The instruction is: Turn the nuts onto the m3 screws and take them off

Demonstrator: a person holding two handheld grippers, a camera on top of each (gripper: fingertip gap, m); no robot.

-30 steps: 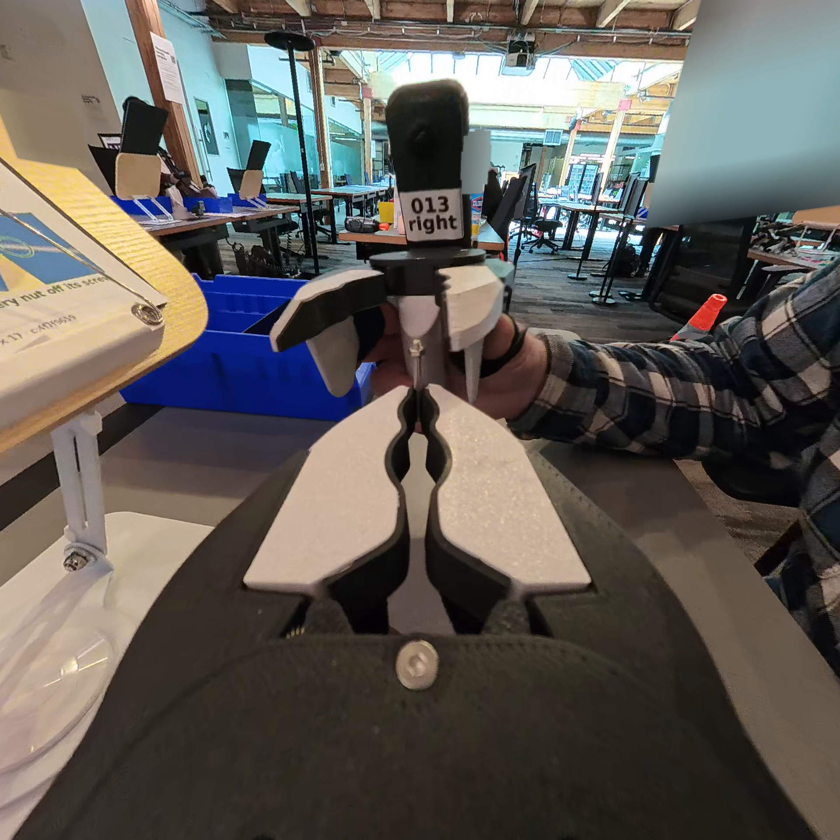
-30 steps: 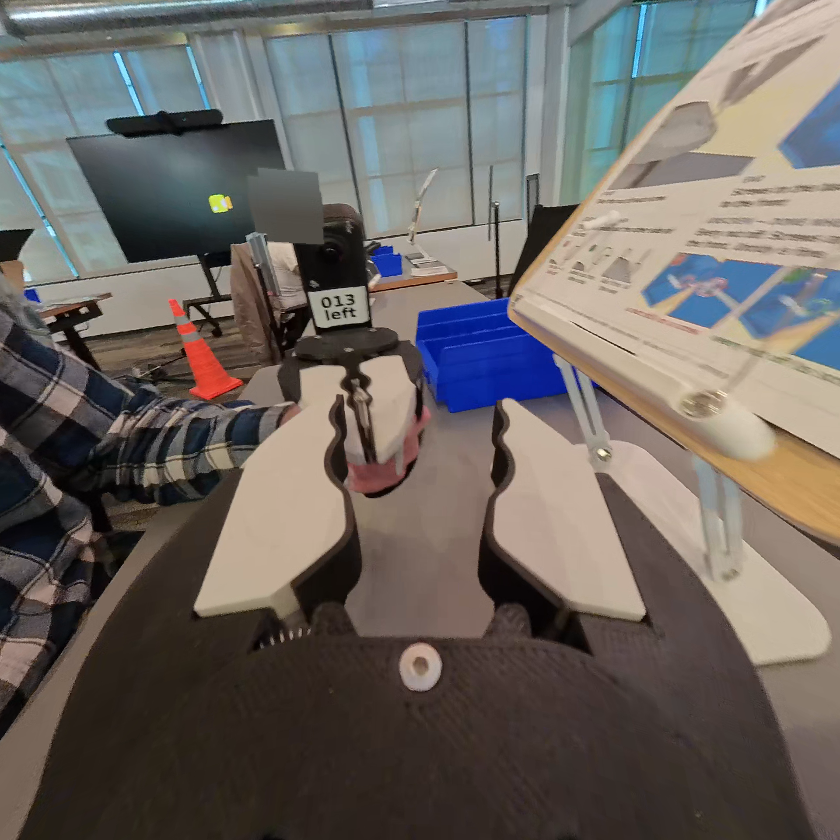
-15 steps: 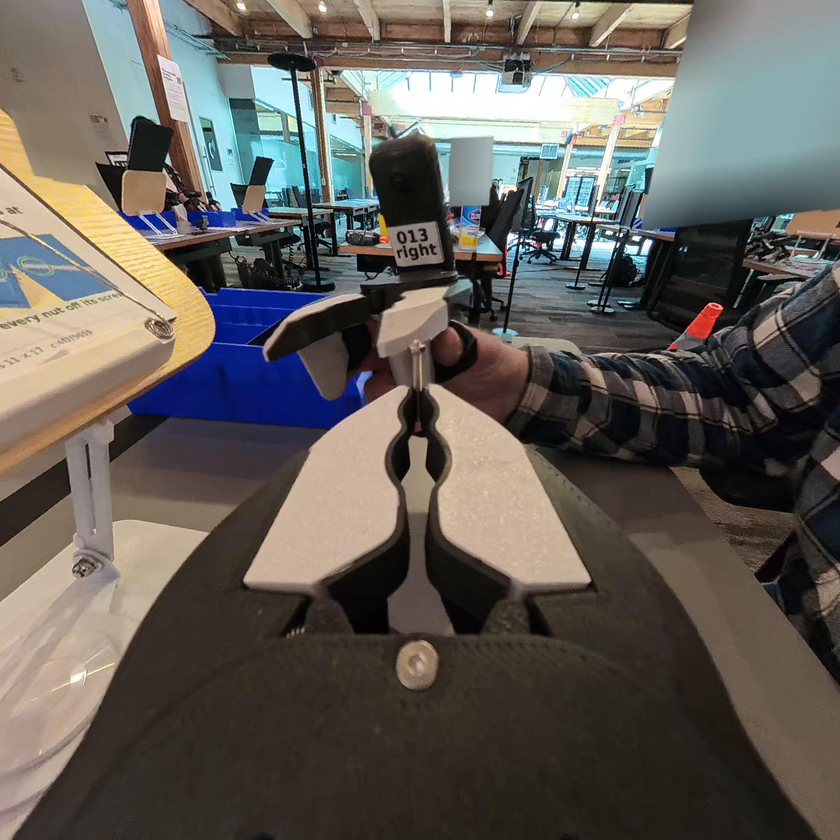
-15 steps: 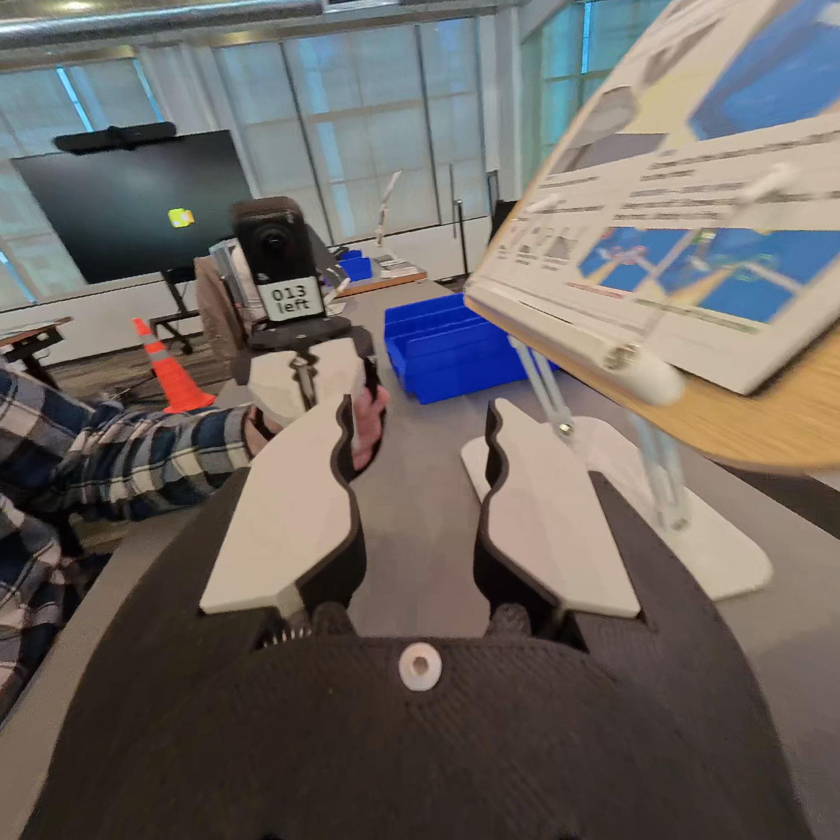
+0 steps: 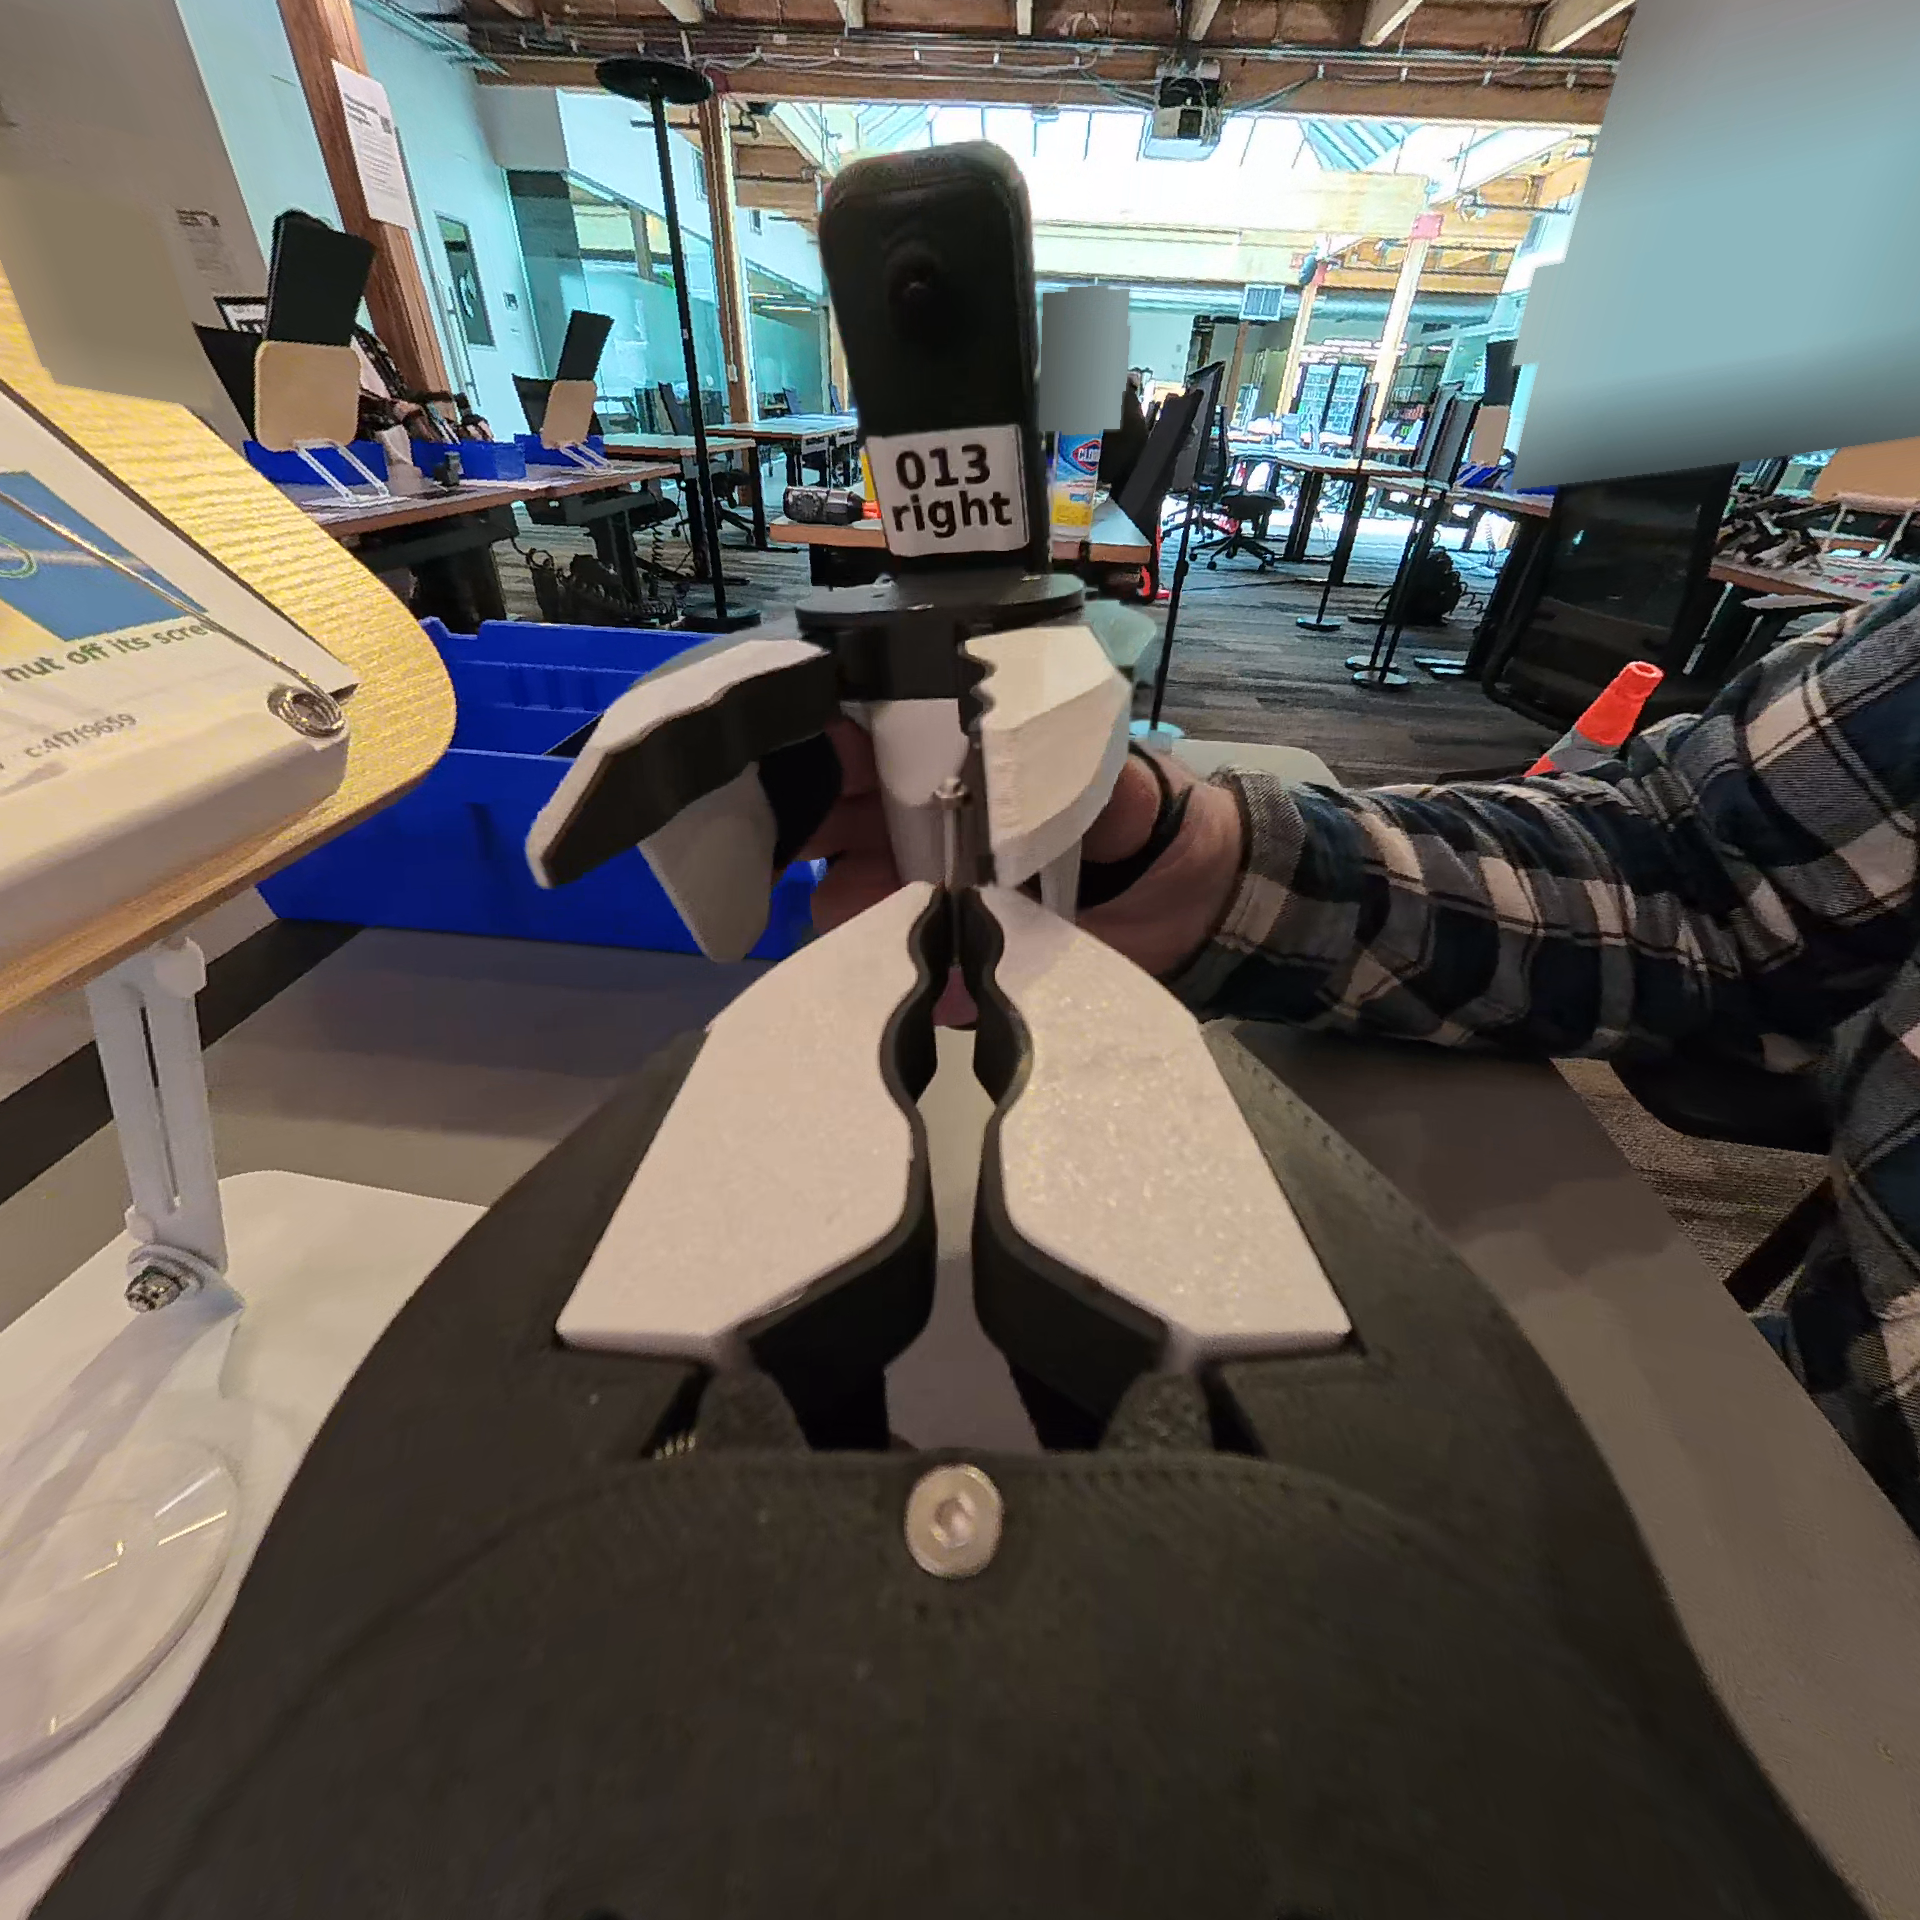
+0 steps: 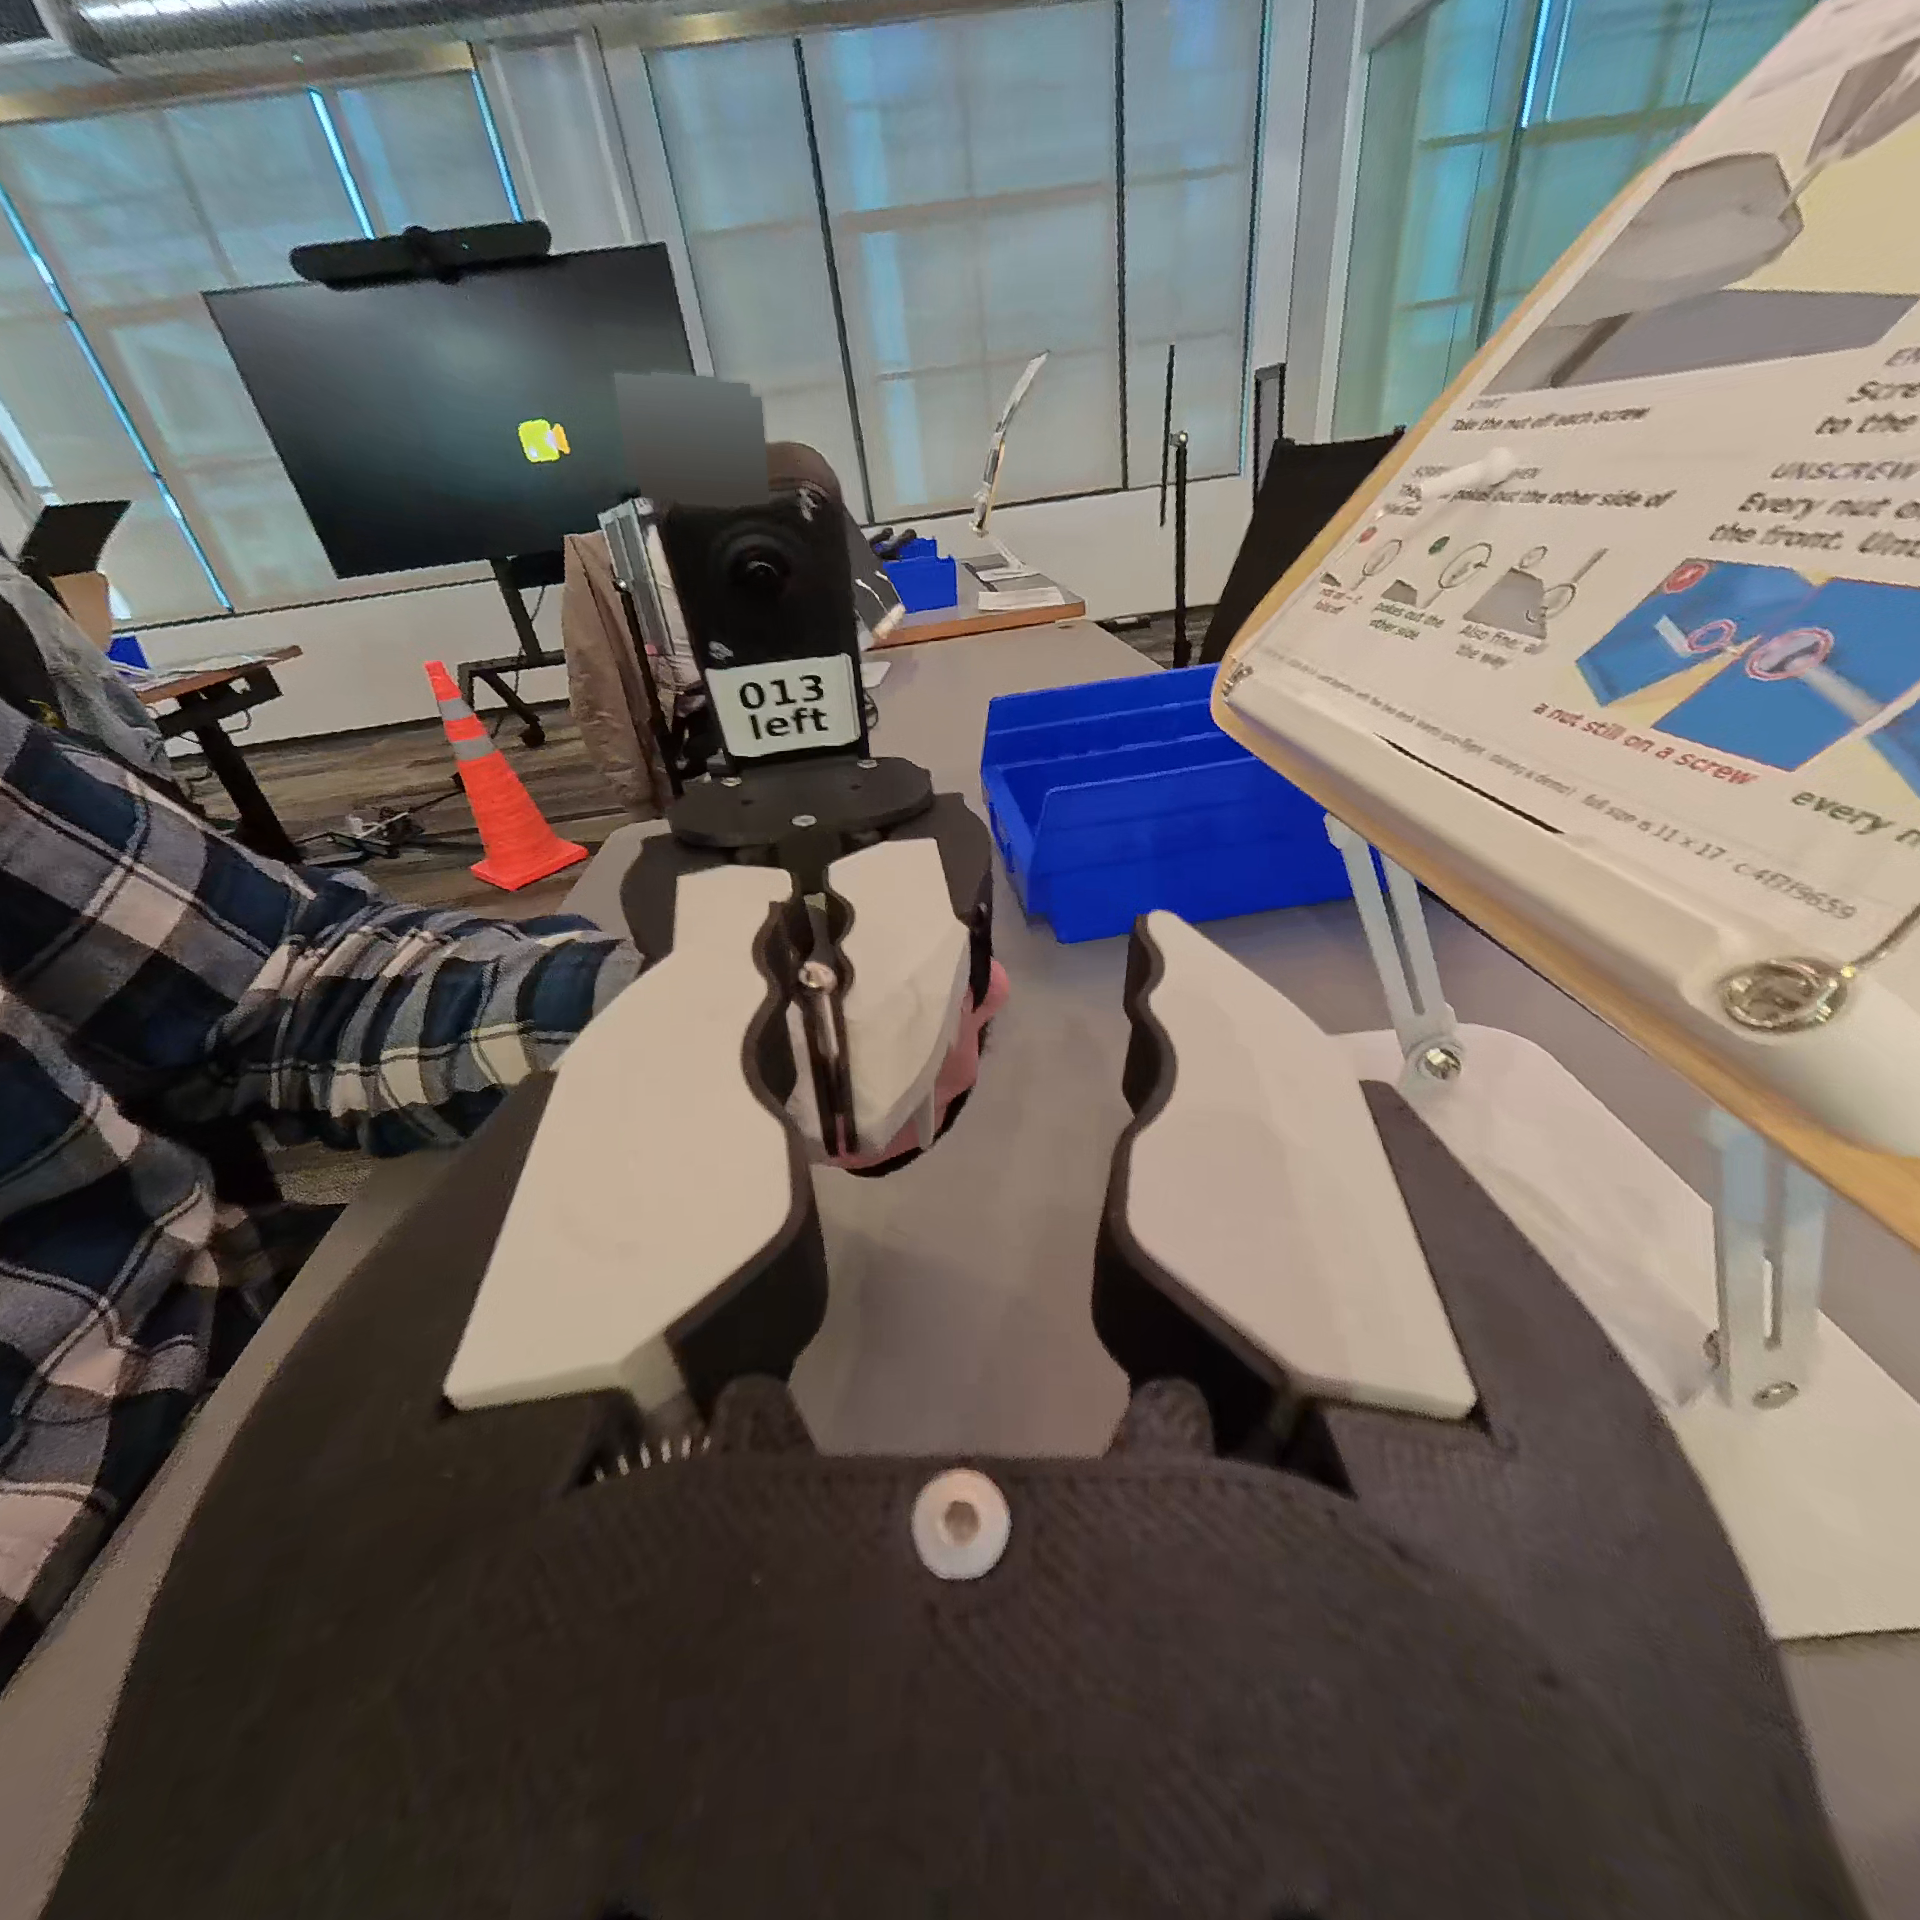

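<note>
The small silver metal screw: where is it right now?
Small silver metal screw is pinched in the shut left gripper, sticking out toward the open right gripper.

Tabletop (image 6: 1039, 707): bin (image 6: 1164, 800) at the far side; tilted instruction board (image 6: 1621, 582) on a stand (image 6: 1558, 1195) beside it. Left tool (image 6: 821, 1049), pinching a screw (image 6: 821, 1013), faces right tool (image 6: 961, 1039). Cone (image 6: 499, 800) on floor behind.
</note>
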